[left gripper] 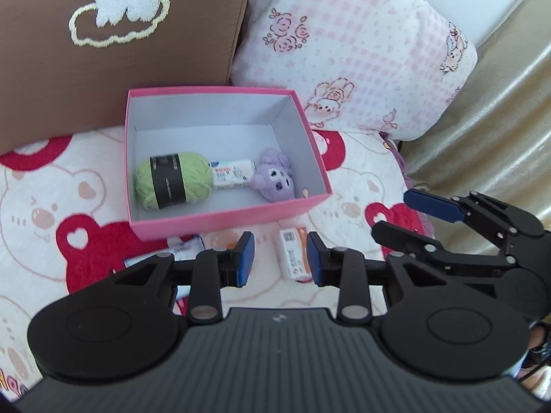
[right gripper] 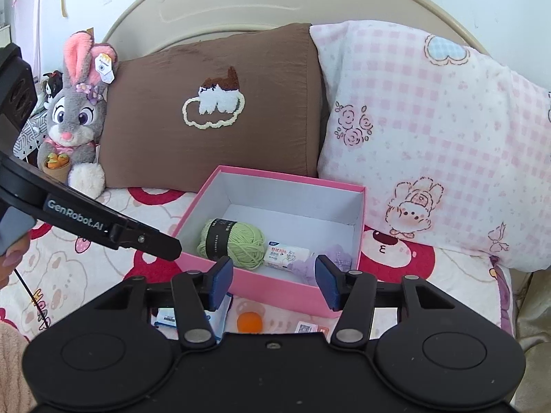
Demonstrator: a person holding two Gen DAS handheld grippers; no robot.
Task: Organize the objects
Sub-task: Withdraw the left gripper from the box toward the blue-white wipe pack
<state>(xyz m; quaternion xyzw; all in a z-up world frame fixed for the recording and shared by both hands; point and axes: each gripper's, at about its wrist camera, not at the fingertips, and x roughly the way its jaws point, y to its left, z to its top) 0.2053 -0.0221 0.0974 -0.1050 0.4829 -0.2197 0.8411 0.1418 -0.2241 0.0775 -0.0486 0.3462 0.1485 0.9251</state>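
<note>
pink box: the pink box sits on the bear-print blanket, its far side by the brown pillow and the pink checked pillow. i read it as the collecting bin, parked where both hands reach it.
inside the box: green yarn ball, white tissue pack and purple plush lie in a row along the near wall, touching. dropped in from my side, i'd say.
outside the box: just before its near wall i see a small white-and-orange packet, a blue-and-white packet and an orange ball. these are yet to be sorted.
left gripper: left gripper hangs over the loose packets in front of the box, jaws parted a little, nothing between them. the white-and-orange packet lies below the gap.
right gripper: right gripper points at the box's near wall, jaws moderately apart and empty, free to pick.
next: i judge the white-and-orange packet is the easiest grab, then over the near wall.
</note>
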